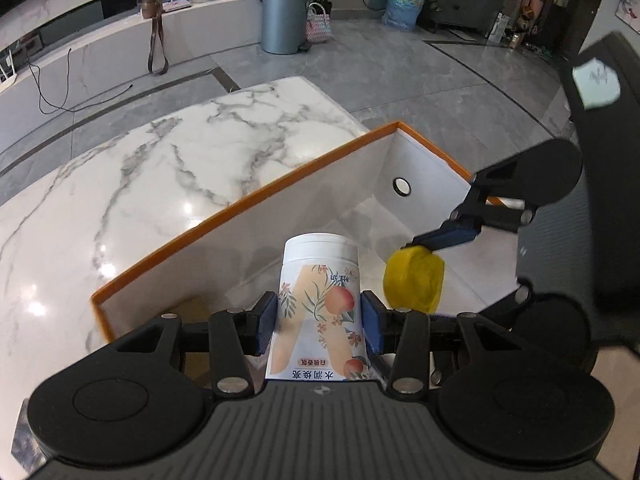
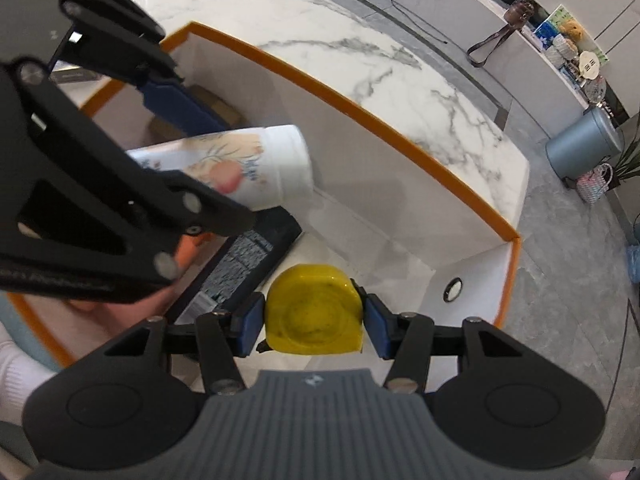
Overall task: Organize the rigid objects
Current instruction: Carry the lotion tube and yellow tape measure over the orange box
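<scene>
My left gripper [image 1: 320, 322] is shut on a white bottle with a peach print [image 1: 320, 300] and holds it over the orange-rimmed white box [image 1: 248, 200]. The bottle also shows in the right wrist view [image 2: 248, 168], tilted, with the left gripper [image 2: 192, 160] around it. My right gripper [image 2: 314, 322] is shut on a yellow tape measure [image 2: 314, 312] and holds it inside the box [image 2: 400, 200]. In the left wrist view the tape measure [image 1: 414, 278] hangs right of the bottle, held by the right gripper [image 1: 424, 248].
The box stands on a white marble table [image 1: 160, 168]. Inside it lie a black flat item [image 2: 248, 264] and a brown cardboard piece [image 2: 208, 108]. The box's end wall has a round hole [image 1: 401, 187]. A grey bin [image 1: 285, 16] stands on the floor beyond.
</scene>
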`<state>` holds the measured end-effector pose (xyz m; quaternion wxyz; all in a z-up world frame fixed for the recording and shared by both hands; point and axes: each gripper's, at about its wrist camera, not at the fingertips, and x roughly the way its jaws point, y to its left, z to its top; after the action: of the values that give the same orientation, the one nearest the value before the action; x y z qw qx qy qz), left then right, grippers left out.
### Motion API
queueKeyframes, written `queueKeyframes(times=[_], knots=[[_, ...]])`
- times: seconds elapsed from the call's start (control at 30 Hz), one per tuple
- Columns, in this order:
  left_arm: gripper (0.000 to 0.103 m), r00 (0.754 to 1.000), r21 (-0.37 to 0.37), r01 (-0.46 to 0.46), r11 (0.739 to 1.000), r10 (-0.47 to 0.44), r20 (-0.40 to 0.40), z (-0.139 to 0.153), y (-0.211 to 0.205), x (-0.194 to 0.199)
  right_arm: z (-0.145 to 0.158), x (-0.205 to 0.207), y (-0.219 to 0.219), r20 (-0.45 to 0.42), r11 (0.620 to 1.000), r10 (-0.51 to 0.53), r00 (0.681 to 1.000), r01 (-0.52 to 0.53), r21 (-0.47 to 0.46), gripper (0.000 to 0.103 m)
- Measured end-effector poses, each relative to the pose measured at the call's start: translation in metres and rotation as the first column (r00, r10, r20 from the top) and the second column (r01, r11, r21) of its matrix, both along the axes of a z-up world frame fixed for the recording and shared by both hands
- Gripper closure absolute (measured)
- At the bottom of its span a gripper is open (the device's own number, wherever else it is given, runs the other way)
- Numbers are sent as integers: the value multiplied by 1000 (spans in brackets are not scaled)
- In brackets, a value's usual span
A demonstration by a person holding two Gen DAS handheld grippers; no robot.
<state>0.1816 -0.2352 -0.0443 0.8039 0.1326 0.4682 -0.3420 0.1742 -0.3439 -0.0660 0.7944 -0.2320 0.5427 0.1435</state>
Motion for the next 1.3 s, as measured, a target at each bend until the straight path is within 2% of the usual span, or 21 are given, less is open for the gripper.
queueKeyframes(times=[0.1, 0.2, 0.4, 0.57, 0.7, 0.8, 0.87, 0.97, 1.1, 1.3], knots=[[52, 1000, 20, 24, 1000, -24, -5, -9, -12, 9, -11, 9, -6, 1, 1000, 0, 1000, 0, -7, 49], [52, 995, 71, 93, 993, -95, 24, -17, -27, 13, -16, 13, -12, 0, 1000, 1, 1000, -1, 1, 49], [52, 962, 136, 252, 958, -264, 76, -29, -55, 14, -22, 16, -21, 2, 1000, 23, 1000, -23, -19, 49], [52, 909, 212, 364, 907, -395, 132, -38, -74, 15, -28, 15, -28, -7, 998, 38, 999, -38, -41, 49], [52, 850, 267, 450, 852, -500, 162, -48, -78, 12, -33, 12, -32, -3, 997, 61, 998, -61, -51, 49], [51, 817, 291, 478, 829, -541, 199, -57, -76, 9, -33, 9, -33, 9, 996, 78, 997, -78, -49, 49], [51, 782, 305, 509, 805, -580, 226, -59, -74, 4, -32, 5, -33, 16, 995, 89, 996, -88, -52, 49], [51, 754, 339, 520, 784, -607, 249, -62, -73, -1, -32, -2, -30, 27, 992, 107, 994, -104, -76, 49], [50, 730, 365, 524, 769, -627, 273, -65, -72, -8, -32, -8, -26, 34, 984, 139, 990, -134, -118, 49], [49, 741, 357, 492, 794, -597, 308, -64, -67, -14, -29, -14, -25, 39, 981, 143, 989, -136, -141, 49]])
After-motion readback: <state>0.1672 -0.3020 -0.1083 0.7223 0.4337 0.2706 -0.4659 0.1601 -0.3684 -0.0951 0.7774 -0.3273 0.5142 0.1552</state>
